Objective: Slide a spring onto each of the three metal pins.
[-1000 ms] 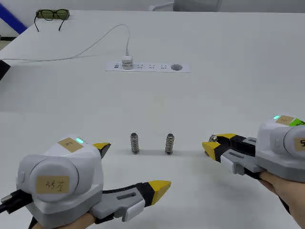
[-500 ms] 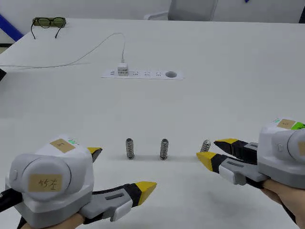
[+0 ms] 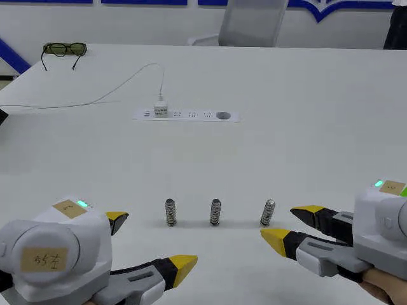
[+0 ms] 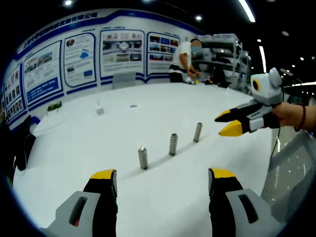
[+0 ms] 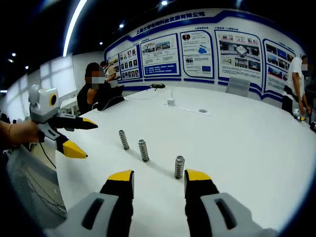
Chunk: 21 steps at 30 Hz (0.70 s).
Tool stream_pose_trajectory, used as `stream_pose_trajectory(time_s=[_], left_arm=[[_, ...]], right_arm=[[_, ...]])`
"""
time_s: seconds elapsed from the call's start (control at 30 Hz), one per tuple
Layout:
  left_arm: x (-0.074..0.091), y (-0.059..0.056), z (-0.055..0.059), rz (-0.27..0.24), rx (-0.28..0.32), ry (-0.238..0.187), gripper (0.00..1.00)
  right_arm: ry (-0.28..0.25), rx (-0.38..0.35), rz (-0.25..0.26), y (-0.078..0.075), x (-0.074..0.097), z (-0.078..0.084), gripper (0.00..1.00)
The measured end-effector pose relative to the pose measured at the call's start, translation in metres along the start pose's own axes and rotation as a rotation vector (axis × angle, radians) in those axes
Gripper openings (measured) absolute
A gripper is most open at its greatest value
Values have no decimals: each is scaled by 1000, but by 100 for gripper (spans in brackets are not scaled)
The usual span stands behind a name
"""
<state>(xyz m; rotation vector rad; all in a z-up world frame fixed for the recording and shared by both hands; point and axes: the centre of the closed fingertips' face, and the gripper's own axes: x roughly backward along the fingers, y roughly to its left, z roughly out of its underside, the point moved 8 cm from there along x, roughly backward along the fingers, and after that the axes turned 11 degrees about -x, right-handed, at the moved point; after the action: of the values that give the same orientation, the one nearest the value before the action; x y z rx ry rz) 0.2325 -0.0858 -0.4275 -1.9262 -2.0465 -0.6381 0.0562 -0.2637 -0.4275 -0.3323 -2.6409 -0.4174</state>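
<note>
Three springs stand upright in a row on the white bench (image 3: 305, 127): the left spring (image 3: 170, 212), the middle spring (image 3: 215, 212) and the right spring (image 3: 268, 213), each apart from its neighbours. The right tongs (image 3: 291, 223) are open and hold nothing. Their yellow tips are just to the right of the right spring and do not touch it. In the right gripper view that spring stands just ahead of the gap between the jaws. The left tongs (image 3: 151, 243) are also open and empty, low at the near left, with the left spring just beyond their upper tip and to its right. In the left gripper view the row runs away ahead between the spread jaws, with the left spring nearest. A second ago the right tongs were closed on the right spring at the row's right end, and only two springs stood free. Half a second ago they had opened beside it. Now they have drawn back and it stands alone. Farther back lie a power strip (image 3: 191, 115) with a white charger (image 3: 160, 109) plugged in, and glasses (image 3: 63, 48) at the far left.
</note>
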Motion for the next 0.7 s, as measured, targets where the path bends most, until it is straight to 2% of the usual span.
stream_pose_trajectory(time_s=[0.27,0.6,0.7], left_arm=[[7,-3,-4,1,-19,-4,75],[17,-7,1,-6,-20,5,74],[20,-7,1,-12,-13,4,74]], right_arm=[[-12,-11,-2,7,10,-1,46],[-23,-18,-6,19,21,6,51],[-45,-40,-19,21,23,6,54]])
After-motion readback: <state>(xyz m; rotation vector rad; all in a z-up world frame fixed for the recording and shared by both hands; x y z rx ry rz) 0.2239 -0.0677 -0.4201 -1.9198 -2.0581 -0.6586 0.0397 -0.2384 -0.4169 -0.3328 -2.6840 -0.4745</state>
